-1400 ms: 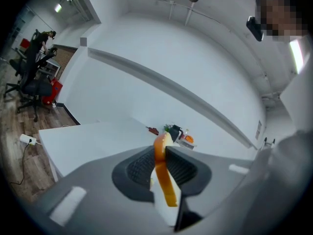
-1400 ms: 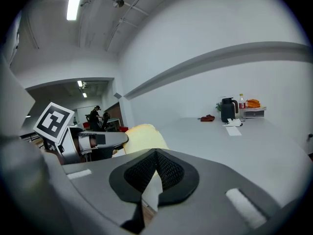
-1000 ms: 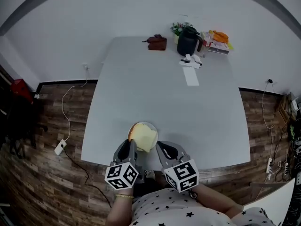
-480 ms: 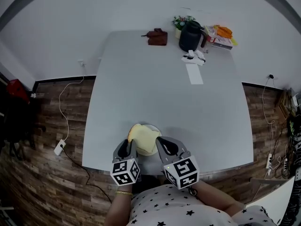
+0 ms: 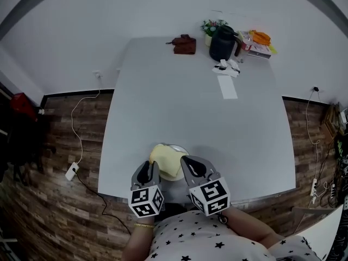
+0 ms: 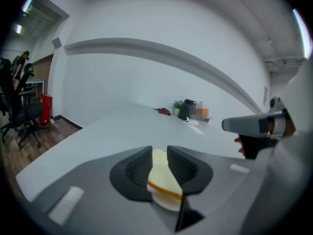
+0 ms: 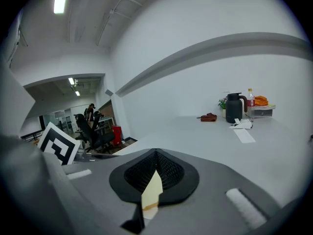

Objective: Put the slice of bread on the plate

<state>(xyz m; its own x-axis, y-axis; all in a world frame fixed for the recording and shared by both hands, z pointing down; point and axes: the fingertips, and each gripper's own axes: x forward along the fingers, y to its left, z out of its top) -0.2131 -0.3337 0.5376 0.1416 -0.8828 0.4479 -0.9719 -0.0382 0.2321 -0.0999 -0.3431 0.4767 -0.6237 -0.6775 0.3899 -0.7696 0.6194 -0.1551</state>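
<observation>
The pale yellow slice of bread [image 5: 166, 161] with a brown crust hangs just over the white plate [image 5: 178, 148], near the front edge of the grey table [image 5: 196, 107]. My left gripper [image 5: 149, 166] is shut on the bread's left side. In the left gripper view the slice [image 6: 161, 173] fills the gap between the jaws, with the plate [image 6: 168, 202] right below. My right gripper [image 5: 187, 162] is at the bread's right edge. In the right gripper view its jaws are closed on a thin wedge of the slice [image 7: 152, 190]. I cannot tell whether the bread touches the plate.
At the table's far end stand a black kettle [image 5: 220, 43], a small plant [image 5: 209, 27], a brown cloth-like object [image 5: 184, 45], orange items [image 5: 260, 37] and a white paper strip [image 5: 227, 87]. A power strip [image 5: 70, 171] lies on the wooden floor at the left.
The head view has shifted a little. Both grippers and the bread stay over the plate, with the left gripper drawn slightly nearer to me.
</observation>
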